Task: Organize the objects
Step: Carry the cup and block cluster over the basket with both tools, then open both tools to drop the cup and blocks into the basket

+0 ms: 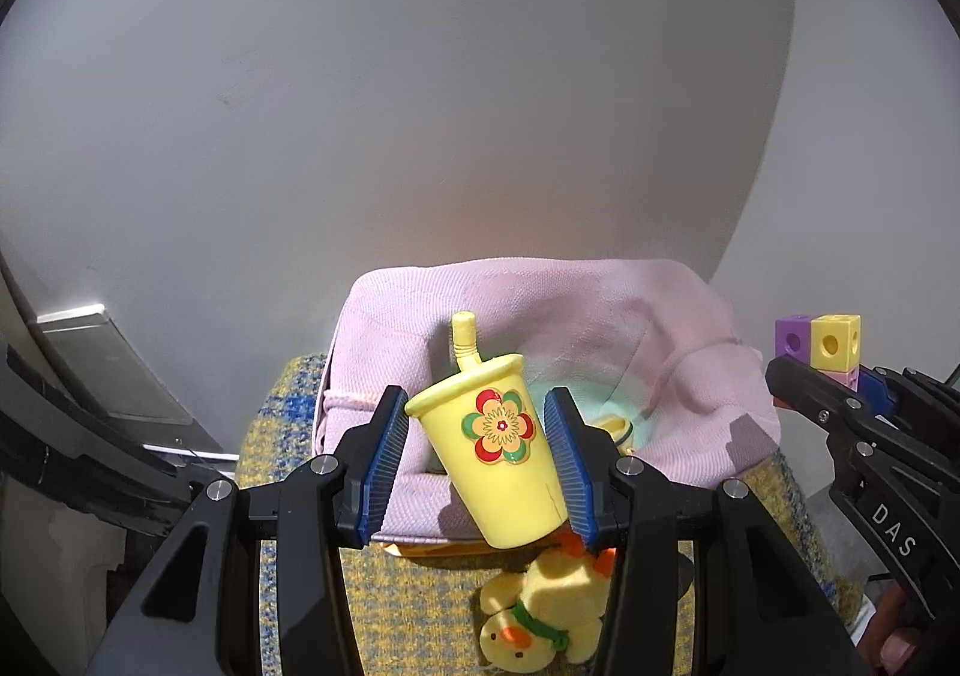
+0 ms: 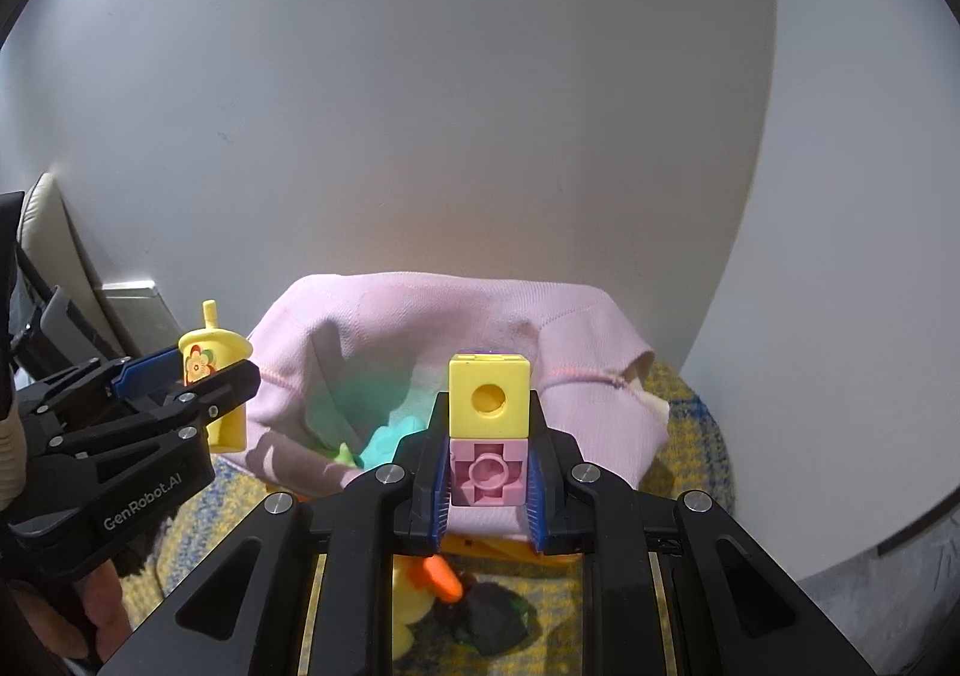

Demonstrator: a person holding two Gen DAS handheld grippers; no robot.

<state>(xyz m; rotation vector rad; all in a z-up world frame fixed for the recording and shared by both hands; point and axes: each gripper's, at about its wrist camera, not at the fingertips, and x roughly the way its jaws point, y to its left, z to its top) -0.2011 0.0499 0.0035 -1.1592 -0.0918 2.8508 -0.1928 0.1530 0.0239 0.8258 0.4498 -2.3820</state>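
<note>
- Left gripper (image 1: 477,457) clamped the yellow cup (image 1: 495,451), tilted, near the pink bag (image 1: 600,316).
- Right gripper (image 2: 487,487) clamped the blocks (image 2: 489,436) by the pink one, before the bag.
- Duck (image 1: 540,616) lay nearer, below.

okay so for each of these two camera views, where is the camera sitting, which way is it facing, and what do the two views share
Left wrist: behind the left gripper, angled down at the yellow cup it clamps; right gripper at the right edge.
Right wrist: behind the right gripper, angled down at the block cluster it clamps; left gripper at the left edge.
Shared: pink fabric basket, duck toy, patterned cloth, white wall.
</note>
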